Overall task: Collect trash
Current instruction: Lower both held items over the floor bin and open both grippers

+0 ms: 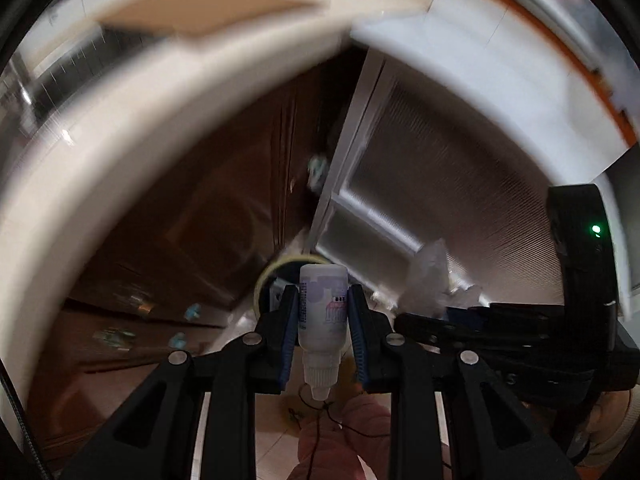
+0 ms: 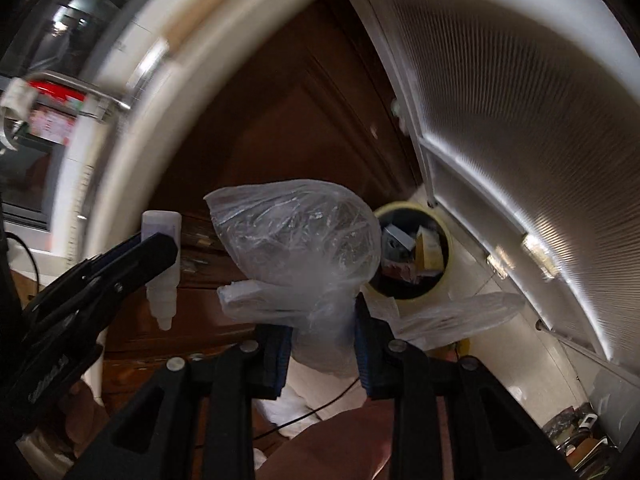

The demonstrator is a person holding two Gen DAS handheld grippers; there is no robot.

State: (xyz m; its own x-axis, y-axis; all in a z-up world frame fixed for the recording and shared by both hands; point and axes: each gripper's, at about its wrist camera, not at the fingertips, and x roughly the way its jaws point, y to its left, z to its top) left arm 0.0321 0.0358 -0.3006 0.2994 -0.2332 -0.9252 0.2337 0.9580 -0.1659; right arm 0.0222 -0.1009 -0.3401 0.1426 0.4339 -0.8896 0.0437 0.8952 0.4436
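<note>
A: What has each hand got?

B: The left gripper (image 1: 323, 322) is nearly closed, its blue pads pressing either side of a small white dropper bottle (image 1: 323, 312); the bottle hangs nozzle down between them. The right gripper (image 2: 323, 346) stands a little wider, pinching the gathered neck of a crumpled clear plastic bag (image 2: 298, 240); the puffed part of the bag sits beyond the fingertips.

A: And where does it all go?

B: Into the round bin (image 2: 412, 256) on the pale floor, below and ahead of both grippers; it has a yellowish rim, stands in the corner where the dark wooden cabinet (image 2: 280, 120) meets a ribbed white panel (image 2: 520, 120), and already holds boxes and scraps. Both grippers point steeply down toward it; neither is over the opening yet, as far as I can judge.

A: How would you finish the drop?

B: Bring each load directly above the opening before letting go; the bottle is heavy for its size and should fall straight, so aim it at the middle. The bag is light and puffy; I would lower it close to the rim, since it may drift or catch on the edge. The two grippers are near each other, so I would release one at a time to avoid knocking them together.

A: Any risk?

B: The bin looks fairly full; the bag might perch on top.
</note>
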